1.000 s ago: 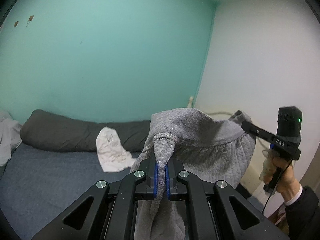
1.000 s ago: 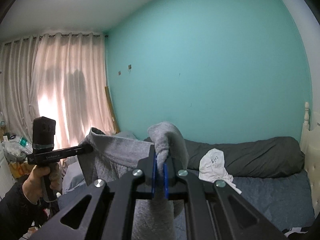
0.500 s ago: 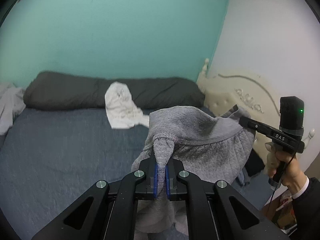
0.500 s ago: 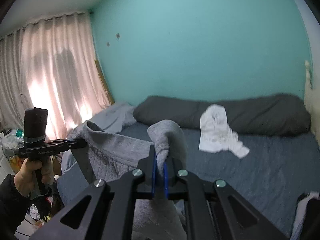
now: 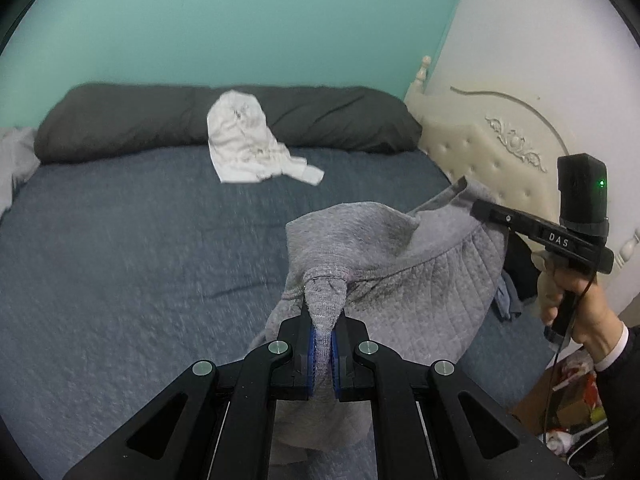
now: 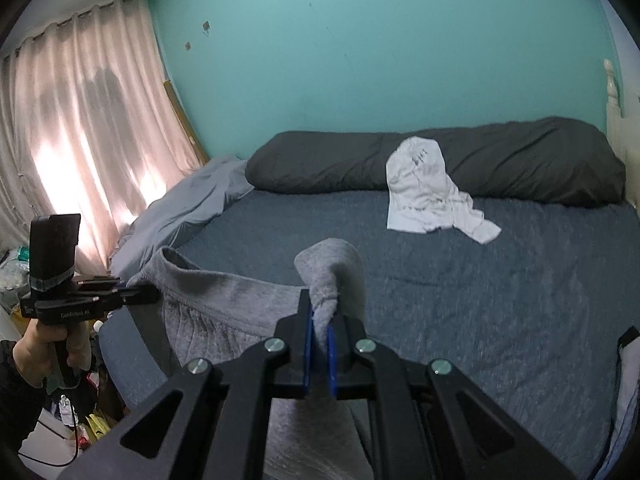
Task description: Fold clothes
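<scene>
Cloth is clamped in both tools: the left tool pinches a bunched corner of the grey quilted garment between its blue pads, and the right tool does the same with another bunched corner. The garment hangs in the air between the two, slung low above the near edge of the bed, with most of its body drooping below the tools and out of sight. Both tools point downward toward the blue bedspread, so the step in hand appears to be laying the garment flat before folding.

The main risk lies in the sagging middle. If it meets the bed while the corners are not stretched apart, the fabric would likely pile up in creases rather than spread, and the fold would start crooked. The grips hold thick wads, not flat edges, so a sharp tug could let a corner slip out. The garment also sits close to the bed's edge; set down there, part of it might slide off toward the floor. The white garment against the dark pillow lies well apart and should not interfere.
</scene>
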Demonstrator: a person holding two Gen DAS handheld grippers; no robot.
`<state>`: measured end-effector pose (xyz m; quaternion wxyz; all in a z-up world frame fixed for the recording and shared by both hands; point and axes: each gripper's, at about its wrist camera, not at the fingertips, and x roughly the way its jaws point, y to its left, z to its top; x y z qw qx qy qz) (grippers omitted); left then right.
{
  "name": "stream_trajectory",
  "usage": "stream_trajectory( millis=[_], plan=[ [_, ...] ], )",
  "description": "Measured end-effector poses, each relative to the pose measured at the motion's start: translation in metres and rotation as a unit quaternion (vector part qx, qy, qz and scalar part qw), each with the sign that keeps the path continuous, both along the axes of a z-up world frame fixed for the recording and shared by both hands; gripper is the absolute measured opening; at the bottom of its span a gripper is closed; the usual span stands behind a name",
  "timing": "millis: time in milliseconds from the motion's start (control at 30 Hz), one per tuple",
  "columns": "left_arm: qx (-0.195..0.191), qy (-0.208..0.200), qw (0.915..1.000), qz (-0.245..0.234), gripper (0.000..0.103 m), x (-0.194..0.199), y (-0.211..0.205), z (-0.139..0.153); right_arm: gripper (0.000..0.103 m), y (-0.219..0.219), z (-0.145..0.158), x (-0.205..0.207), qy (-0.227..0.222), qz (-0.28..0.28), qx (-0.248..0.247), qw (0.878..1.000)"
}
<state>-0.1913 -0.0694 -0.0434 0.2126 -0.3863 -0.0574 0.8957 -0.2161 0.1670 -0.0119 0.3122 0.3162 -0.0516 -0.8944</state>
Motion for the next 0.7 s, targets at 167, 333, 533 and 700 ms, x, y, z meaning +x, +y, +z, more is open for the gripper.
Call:
stream_trajectory(
  millis=[167,333,533,700],
  plan=[
    [0.001,-0.029,0.9995,-0.009,0.007,-0.002,0.006,-0.034,0.006,0.003,-0.025,-0.001,-0.014,0.003,0.011,1.000],
    [0.019,-0.054,0.9983,-0.008,0.010,-0.001,0.007,-0.054,0.006,0.007,-0.050,0.000,-0.030,-0.002,0.022,0.999],
    [0.033,-0.061,0.9973,-0.024,0.022,0.004,0.015,-0.064,0.006,0.020,-0.055,0.001,-0.025,-0.012,0.029,0.999],
    [0.040,-0.072,0.9963,-0.026,0.037,0.006,0.013,-0.076,0.006,0.036,-0.063,0.005,-0.026,-0.017,0.051,0.998]
  ],
)
